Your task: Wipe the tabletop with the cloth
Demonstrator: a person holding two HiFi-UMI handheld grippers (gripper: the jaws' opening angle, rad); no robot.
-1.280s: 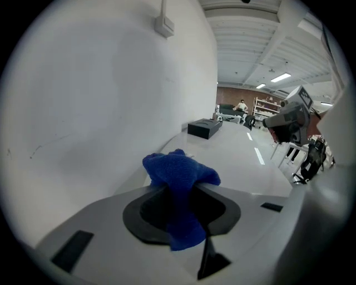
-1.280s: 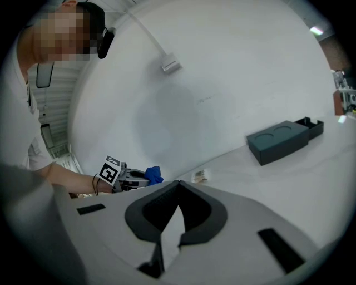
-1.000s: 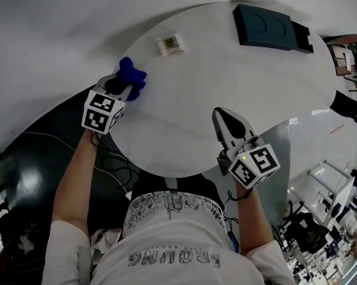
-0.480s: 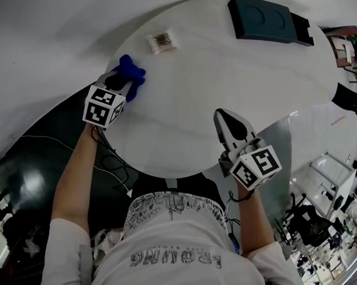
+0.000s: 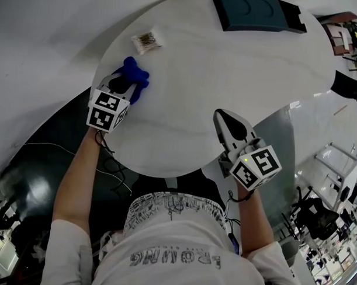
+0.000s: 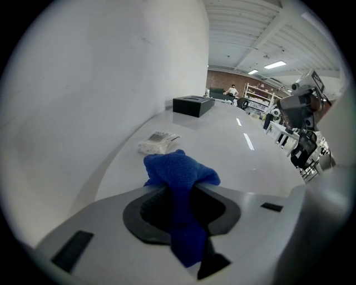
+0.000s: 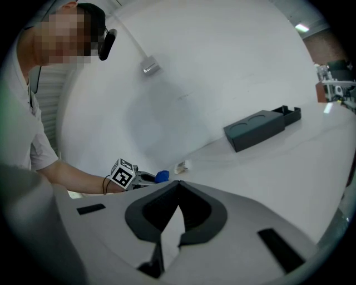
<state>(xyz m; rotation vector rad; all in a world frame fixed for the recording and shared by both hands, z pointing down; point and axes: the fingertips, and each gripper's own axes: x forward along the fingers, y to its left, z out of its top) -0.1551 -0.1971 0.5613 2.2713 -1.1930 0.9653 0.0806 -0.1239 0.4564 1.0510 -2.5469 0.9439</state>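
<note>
A blue cloth (image 5: 134, 75) lies bunched at the left edge of the round white tabletop (image 5: 227, 82), and my left gripper (image 5: 122, 84) is shut on it. In the left gripper view the cloth (image 6: 181, 189) runs back between the closed jaws and bulges out ahead of them onto the table. My right gripper (image 5: 224, 118) hovers over the near right edge of the table, shut, with nothing between its jaws. The right gripper view also shows the cloth (image 7: 161, 176) and the left gripper's marker cube far to the left.
A small white packet (image 5: 146, 41) lies just beyond the cloth near the table's left rim. A dark teal case (image 5: 256, 11) rests at the far side of the table. Shelving and equipment stand off to the right of the table.
The left gripper with the cloth has slid slightly toward me and to the right along the table's left edge. The right gripper has stayed where it was.
</note>
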